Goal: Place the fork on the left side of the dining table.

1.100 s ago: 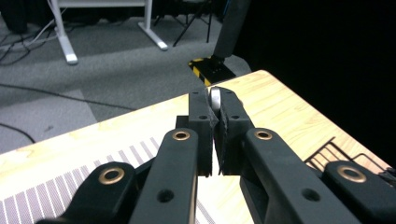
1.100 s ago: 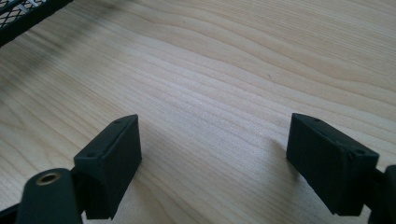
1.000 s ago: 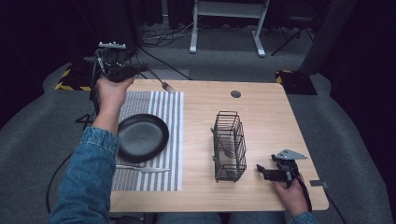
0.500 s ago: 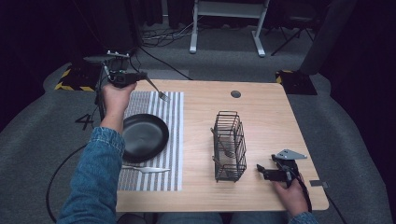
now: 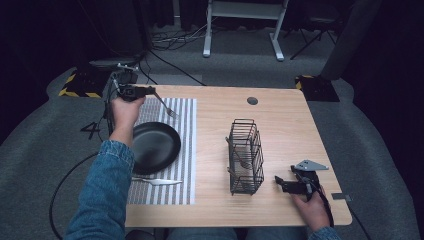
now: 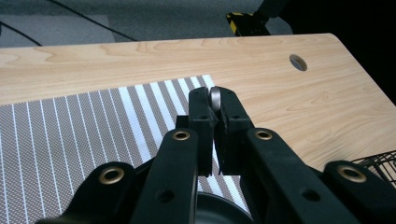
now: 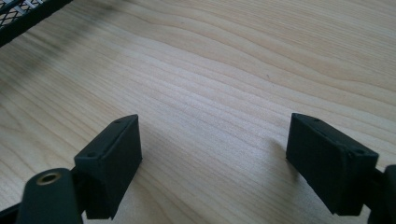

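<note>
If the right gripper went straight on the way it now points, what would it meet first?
Probably the wire basket. In the high view the right gripper rests low on the table, its open jaws pointing left at the basket's base, with bare wood between. Its exact height is hard to judge.

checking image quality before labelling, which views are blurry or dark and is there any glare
High view: table evenly lit, room behind dark, fork small and soft. Left gripper view: near jaws sharp, a bright glint on the fork's handle between them. Right gripper view: wood grain crisp, soft shadows under the open jaws.
</note>
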Demonstrator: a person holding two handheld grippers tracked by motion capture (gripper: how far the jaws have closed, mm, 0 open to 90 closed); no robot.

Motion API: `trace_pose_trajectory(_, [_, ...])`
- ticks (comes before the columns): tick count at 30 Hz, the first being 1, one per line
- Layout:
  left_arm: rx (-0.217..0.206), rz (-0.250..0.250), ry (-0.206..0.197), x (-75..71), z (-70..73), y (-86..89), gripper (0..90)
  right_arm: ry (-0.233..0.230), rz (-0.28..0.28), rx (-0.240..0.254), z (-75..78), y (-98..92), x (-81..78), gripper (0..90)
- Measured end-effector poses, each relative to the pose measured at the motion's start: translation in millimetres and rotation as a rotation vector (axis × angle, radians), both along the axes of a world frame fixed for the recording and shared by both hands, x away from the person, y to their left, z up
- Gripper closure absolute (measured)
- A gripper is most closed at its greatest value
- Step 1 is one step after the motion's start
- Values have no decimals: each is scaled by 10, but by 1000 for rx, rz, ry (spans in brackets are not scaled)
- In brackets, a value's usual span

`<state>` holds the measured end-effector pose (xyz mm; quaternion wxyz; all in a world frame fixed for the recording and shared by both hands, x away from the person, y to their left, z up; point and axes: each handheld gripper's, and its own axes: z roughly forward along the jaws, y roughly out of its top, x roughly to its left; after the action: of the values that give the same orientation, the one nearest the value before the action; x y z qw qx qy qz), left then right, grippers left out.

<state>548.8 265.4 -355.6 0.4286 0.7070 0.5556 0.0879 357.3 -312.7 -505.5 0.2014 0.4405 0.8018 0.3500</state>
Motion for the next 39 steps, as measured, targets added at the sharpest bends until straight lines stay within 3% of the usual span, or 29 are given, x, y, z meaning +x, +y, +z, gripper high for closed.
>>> trace_pose_trajectory(6, [-29, -1, 26, 30, -92, -40, 863, 1, -1, 1, 0, 1, -1, 181])
trace_pose_trajectory(11, [-12, 0, 28, 34, -98, -112, 863, 0, 0, 0, 0, 0, 0, 181])
trace_pose_trajectory(22, [16, 17, 41, 60, -138, -70, 855, 1, 0, 0, 0, 0, 0, 182])
trace_pose_trajectory(24, [58, 16, 31, 66, -144, -80, 835, 0, -1, 0, 0, 1, 0, 181])
trace_pose_trajectory(25, [66, 18, 30, 68, -148, -79, 764, 0, 0, 0, 0, 0, 0, 181])
trace_pose_trajectory(35, [22, 71, 70, 135, -267, 73, 638, 0, -1, 0, 0, 1, 0, 181])
trace_pose_trajectory(39, [47, 90, 73, 150, -320, 130, 600, 0, -2, 0, 0, 2, 1, 181])
